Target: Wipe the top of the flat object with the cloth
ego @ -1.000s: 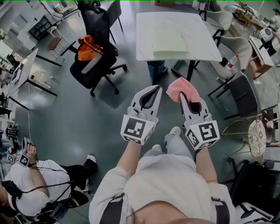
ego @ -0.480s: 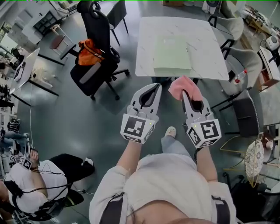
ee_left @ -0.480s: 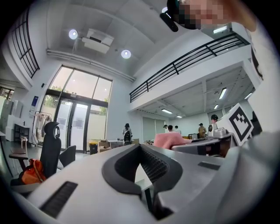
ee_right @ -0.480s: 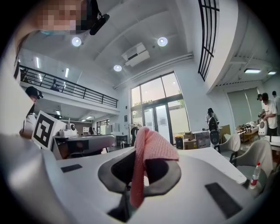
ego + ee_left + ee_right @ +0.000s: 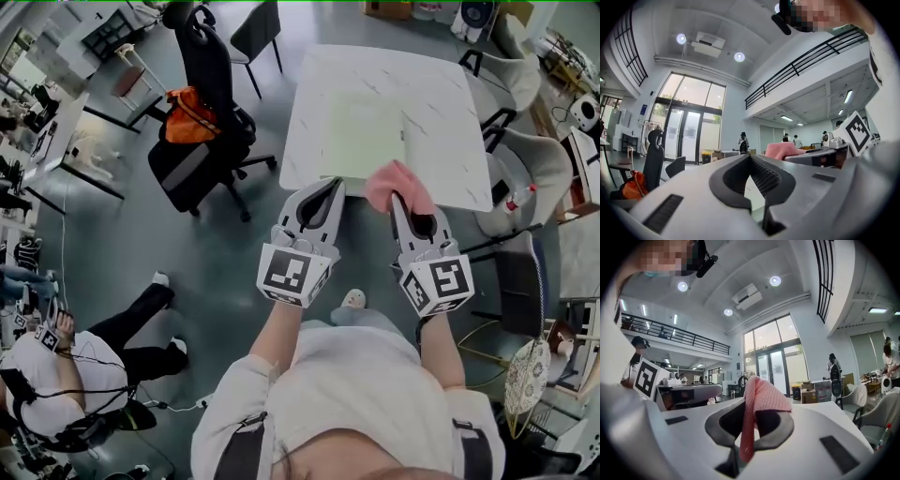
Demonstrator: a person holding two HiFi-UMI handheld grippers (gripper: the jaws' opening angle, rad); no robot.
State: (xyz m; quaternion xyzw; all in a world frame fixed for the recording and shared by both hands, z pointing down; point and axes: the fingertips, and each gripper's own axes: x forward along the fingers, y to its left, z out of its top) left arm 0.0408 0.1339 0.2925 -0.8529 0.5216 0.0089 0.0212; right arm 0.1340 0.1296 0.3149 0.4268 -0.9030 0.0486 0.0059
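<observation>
A pale green flat object point(image 5: 366, 136) lies on the white marble-look table point(image 5: 441, 84) ahead of me. My right gripper point(image 5: 397, 197) is shut on a pink cloth point(image 5: 394, 181), which bunches over its tips just short of the table's near edge. In the right gripper view the cloth point(image 5: 761, 394) drapes over the closed jaws and hangs down between them. My left gripper point(image 5: 334, 184) is level with the right one, shut with nothing in it. Its meeting tips point(image 5: 749, 156) show in the left gripper view, with the cloth point(image 5: 780, 150) off to the right.
A black office chair point(image 5: 202, 141) with an orange thing point(image 5: 187, 117) on it stands left of the table. Grey chairs point(image 5: 516, 155) and a bottle point(image 5: 511, 200) are on the right. A seated person point(image 5: 56, 375) with grippers is at lower left. Desks line the far left.
The table and green flat object have come nearer, now just ahead of the gripper tips. Both grippers keep the same pose, the right still holding the cloth.
</observation>
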